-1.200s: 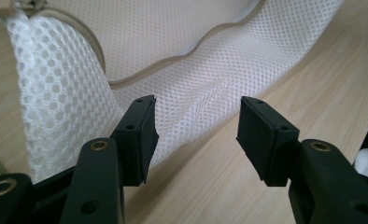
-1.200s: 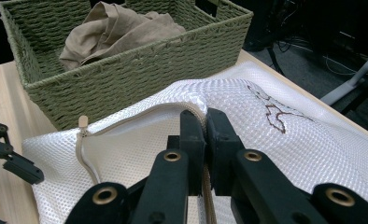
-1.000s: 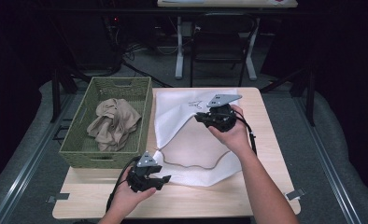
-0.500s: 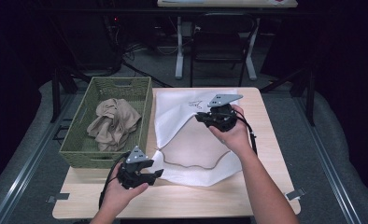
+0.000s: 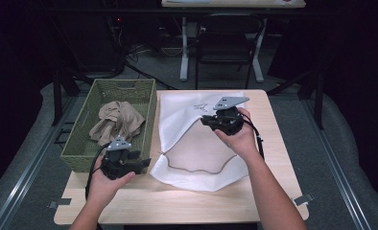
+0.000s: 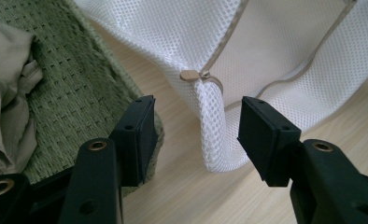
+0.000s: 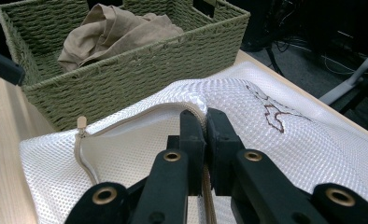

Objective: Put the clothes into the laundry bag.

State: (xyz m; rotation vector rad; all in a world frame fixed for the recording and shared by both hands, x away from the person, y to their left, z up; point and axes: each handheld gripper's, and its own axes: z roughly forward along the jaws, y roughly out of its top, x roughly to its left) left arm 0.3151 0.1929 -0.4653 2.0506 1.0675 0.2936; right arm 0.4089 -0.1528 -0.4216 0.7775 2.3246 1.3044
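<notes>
Movement: my left gripper (image 5: 140,164) has shifted left across the near table edge since a second ago, away from the bag's near corner and toward the basket; its jaws have just been opening a little further. My right gripper (image 5: 207,120) has stayed in place.
Left tongs: I see the jaws parted about halfway, nothing pressed between the pads; the bag's near corner sits in the gap in the left gripper view, untouched.
Right tongs: I see the jaws fully closed, pinching the upper rim of the bag's opening and holding it lifted.
Mesh bag (image 5: 180,112): white open-weave netting, soft and limp, roughly rectangular, with a tan zipper tape along the mouth and a small tan zipper pull (image 6: 188,75).
Bag place: on the wooden table (image 5: 273,124), just right of the basket.
Bag axis: long axis runs away from me toward the far table edge; the mouth gapes upward and toward my side.
Basket (image 5: 76,143): green woven cord, rectangular, stiff walls.
Cloth (image 5: 117,120): beige, crumpled, lying inside the basket.
</notes>
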